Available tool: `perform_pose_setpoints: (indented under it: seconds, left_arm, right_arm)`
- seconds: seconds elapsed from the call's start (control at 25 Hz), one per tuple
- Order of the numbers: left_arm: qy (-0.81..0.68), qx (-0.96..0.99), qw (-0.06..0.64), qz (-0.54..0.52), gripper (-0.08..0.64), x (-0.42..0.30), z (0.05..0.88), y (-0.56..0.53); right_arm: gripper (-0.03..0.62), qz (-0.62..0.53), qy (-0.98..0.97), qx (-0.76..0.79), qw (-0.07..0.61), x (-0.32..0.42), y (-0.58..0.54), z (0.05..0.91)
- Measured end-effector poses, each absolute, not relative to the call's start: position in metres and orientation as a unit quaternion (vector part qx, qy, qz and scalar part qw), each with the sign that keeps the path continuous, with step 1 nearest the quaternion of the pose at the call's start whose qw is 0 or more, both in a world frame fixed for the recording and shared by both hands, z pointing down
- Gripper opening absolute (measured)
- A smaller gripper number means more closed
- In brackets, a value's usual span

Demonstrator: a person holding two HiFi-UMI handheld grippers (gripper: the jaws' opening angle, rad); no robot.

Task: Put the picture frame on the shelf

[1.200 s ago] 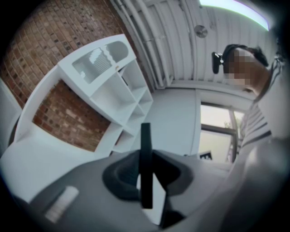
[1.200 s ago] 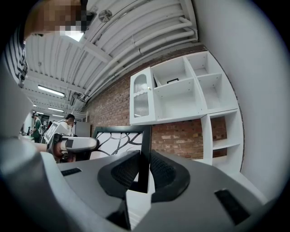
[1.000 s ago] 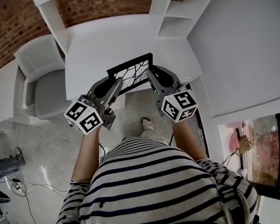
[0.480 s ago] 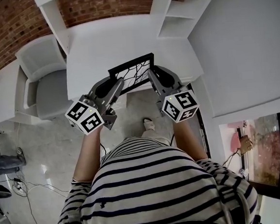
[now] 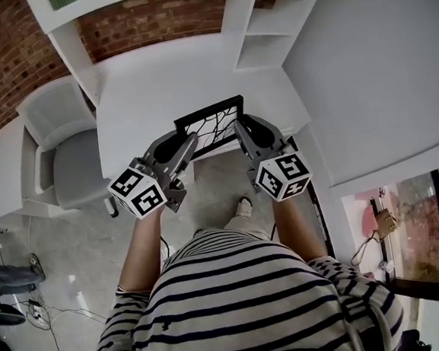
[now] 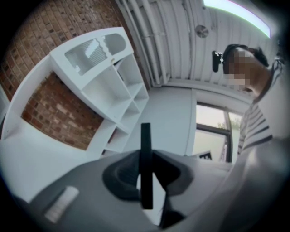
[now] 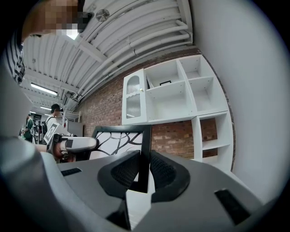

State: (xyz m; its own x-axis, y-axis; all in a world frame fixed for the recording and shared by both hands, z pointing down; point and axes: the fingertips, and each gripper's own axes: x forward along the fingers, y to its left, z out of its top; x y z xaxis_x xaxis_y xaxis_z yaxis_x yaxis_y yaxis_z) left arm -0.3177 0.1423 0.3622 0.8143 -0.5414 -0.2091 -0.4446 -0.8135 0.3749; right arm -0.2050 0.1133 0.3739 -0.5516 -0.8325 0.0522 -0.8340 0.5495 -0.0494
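A black picture frame [image 5: 210,123] with a white picture of black branching lines hangs over the near edge of the white desk [image 5: 158,84]. My left gripper [image 5: 188,141] is shut on its left edge, and my right gripper [image 5: 238,128] is shut on its right edge. In the left gripper view the frame [image 6: 145,154] shows edge-on as a thin black bar between the pads. In the right gripper view the frame [image 7: 124,141] stands upright with its side bar pinched between the jaws. The white shelf unit [image 7: 181,95] rises behind the desk against the brick wall.
A grey armchair [image 5: 64,146] stands left of the desk. White shelf cubbies [image 5: 264,33] sit at the desk's far right, beside a grey wall [image 5: 363,67]. Cables [image 5: 40,309] lie on the floor at the left. Another person [image 7: 53,113] stands far off.
Both grippers and the frame between them have shifted slightly forward and right over the desk edge; the person has stepped a little closer. The grip on the frame is unchanged.
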Motion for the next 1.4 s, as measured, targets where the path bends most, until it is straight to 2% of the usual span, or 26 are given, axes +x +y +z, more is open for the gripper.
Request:
perform_pose_setpoints:
  seconds: [0.76,1.4]
  left_arm:
    - [-0.185,0.961,0.154,-0.135,0.069,-0.144,0.333,0.023]
    - [-0.211,0.948,0.180,-0.153,0.066,-0.011,0.326,-0.072]
  right_arm:
    - [0.063,0.036,-0.841,0.539,-0.018,-0.028,0.014,0.349]
    - [0.064,0.038,-0.863,0.503,0.016,0.101,-0.085,0.355]
